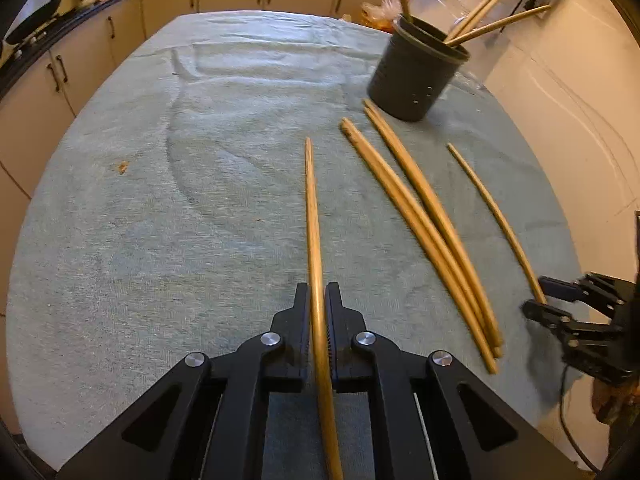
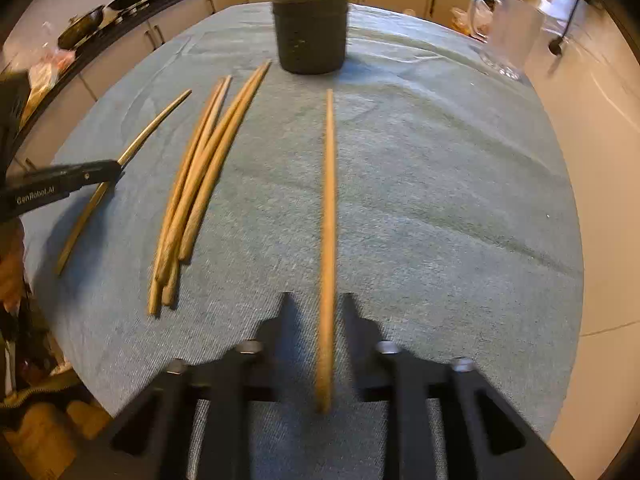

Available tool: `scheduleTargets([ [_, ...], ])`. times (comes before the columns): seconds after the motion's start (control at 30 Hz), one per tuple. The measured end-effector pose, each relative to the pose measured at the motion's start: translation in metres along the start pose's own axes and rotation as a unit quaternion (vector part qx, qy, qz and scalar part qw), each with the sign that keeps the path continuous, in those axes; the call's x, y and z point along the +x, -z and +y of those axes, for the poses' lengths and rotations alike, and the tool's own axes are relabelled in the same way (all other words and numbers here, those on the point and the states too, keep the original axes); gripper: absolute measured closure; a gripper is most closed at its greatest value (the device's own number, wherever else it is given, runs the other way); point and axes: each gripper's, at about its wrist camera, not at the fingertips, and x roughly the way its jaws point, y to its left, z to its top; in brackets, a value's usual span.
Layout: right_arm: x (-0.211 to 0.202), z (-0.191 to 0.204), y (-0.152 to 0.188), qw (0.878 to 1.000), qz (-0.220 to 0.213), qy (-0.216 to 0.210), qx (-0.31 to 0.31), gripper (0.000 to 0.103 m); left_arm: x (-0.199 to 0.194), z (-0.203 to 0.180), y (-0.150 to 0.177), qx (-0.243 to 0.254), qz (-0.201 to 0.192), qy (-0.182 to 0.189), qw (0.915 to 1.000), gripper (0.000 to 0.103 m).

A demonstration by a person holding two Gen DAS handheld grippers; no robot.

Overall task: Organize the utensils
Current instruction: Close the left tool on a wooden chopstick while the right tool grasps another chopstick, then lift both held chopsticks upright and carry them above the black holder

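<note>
— While the desk [image 1: 180,200] is being looked over from both wrist views, what is being gripped by the left tongs [image 1: 318,300]?

— A single wooden chopstick [image 1: 313,220] is being clamped between their pads, which are being pressed against it from both sides. It is being held partway along its length, with its thin tip pointing away across the grey-green cloth [image 1: 120,260]. Whether it is being lifted off the cloth cannot be told.

— And the right tongs [image 2: 316,304]?

— They are being held apart, with a second chopstick [image 2: 329,200] lying lengthwise on the cloth between them. A gap is being left on each side of it, so nothing is being gripped, though this view is being blurred somewhat.

— Where are the remaining pieces being kept?

— A bundle of chopsticks [image 1: 420,216] is being left on the cloth between the two singled-out ones, its pieces touching and partly overlapping. Beyond it, at the far side of the desk, a black cup [image 1: 412,76] is standing upright, and several leaning chopsticks [image 1: 496,24] are being held inside it.

— Is anything else being seen?

— A clear glass jug [image 2: 508,32] is standing to the right of the cup, and cream cabinets [image 1: 168,4] are being shown behind the desk.
</note>
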Motion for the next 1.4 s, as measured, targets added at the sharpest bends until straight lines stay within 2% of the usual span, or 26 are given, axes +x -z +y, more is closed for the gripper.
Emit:
scheduleTargets([
  [0.07, 0.002, 0.004, -0.006, 1.000, -0.002, 0.008, -0.005, 0.061, 0.000, 0.000, -0.004, -0.001, 0.005, 0.005, 1.0000, 0.092],
  [0.13, 0.006, 0.006, -0.016, 1.000, -0.005, 0.013, -0.009, 0.061, 0.003, 0.000, -0.010, -0.003, 0.017, -0.011, 0.9998, 0.087],
  [0.33, 0.024, -0.008, -0.057, 1.000, 0.014, 0.009, 0.007, 0.061, 0.021, -0.004, -0.034, 0.001, 0.038, -0.021, 0.9991, 0.086],
  [0.47, 0.034, -0.012, -0.082, 0.999, 0.033, 0.009, 0.008, 0.069, 0.028, -0.003, -0.046, 0.003, 0.041, -0.024, 0.9989, 0.086],
  [0.67, 0.047, -0.004, -0.113, 0.998, 0.068, 0.001, -0.014, 0.072, 0.034, -0.006, -0.057, 0.009, 0.035, -0.023, 0.9991, 0.085],
  [0.7, 0.048, -0.002, -0.115, 0.998, 0.068, 0.000, -0.016, 0.074, 0.034, -0.005, -0.056, 0.005, 0.029, -0.022, 0.9993, 0.085],
  [0.73, 0.048, 0.000, -0.116, 0.998, 0.064, -0.002, -0.018, 0.080, 0.033, -0.005, -0.055, 0.003, 0.022, -0.022, 0.9995, 0.085],
  [0.77, 0.046, 0.004, -0.115, 0.998, 0.056, -0.003, -0.021, 0.088, 0.033, -0.006, -0.053, 0.003, 0.014, -0.024, 0.9996, 0.086],
  [0.8, 0.048, 0.006, -0.114, 0.998, 0.048, -0.001, -0.028, 0.092, 0.031, -0.006, -0.052, 0.003, 0.007, -0.027, 0.9996, 0.088],
  [0.83, 0.047, 0.012, -0.111, 0.999, 0.037, 0.009, -0.039, 0.095, 0.031, -0.006, -0.049, 0.002, -0.004, -0.042, 0.9991, 0.097],
  [0.87, 0.046, 0.018, -0.107, 0.998, 0.025, 0.015, -0.047, 0.095, 0.030, -0.006, -0.047, -0.001, -0.011, -0.043, 0.9990, 0.097],
  [0.97, 0.037, 0.022, -0.101, 0.999, -0.004, -0.006, -0.045, 0.095, 0.020, -0.004, -0.045, -0.016, -0.024, -0.043, 0.9987, 0.097],
  [1.13, -0.002, 0.022, -0.101, 0.995, -0.084, -0.039, -0.025, 0.095, -0.028, -0.010, -0.044, -0.009, -0.090, -0.047, 0.9949, 0.097],
  [1.27, -0.042, 0.020, -0.095, 0.986, -0.158, -0.046, -0.013, 0.095, -0.062, -0.021, -0.038, 0.000, -0.137, -0.046, 0.9895, 0.097],
  [1.4, -0.079, 0.016, -0.084, 0.972, -0.232, -0.033, 0.013, 0.095, -0.092, -0.032, -0.025, 0.000, -0.189, -0.038, 0.9813, 0.097],
])
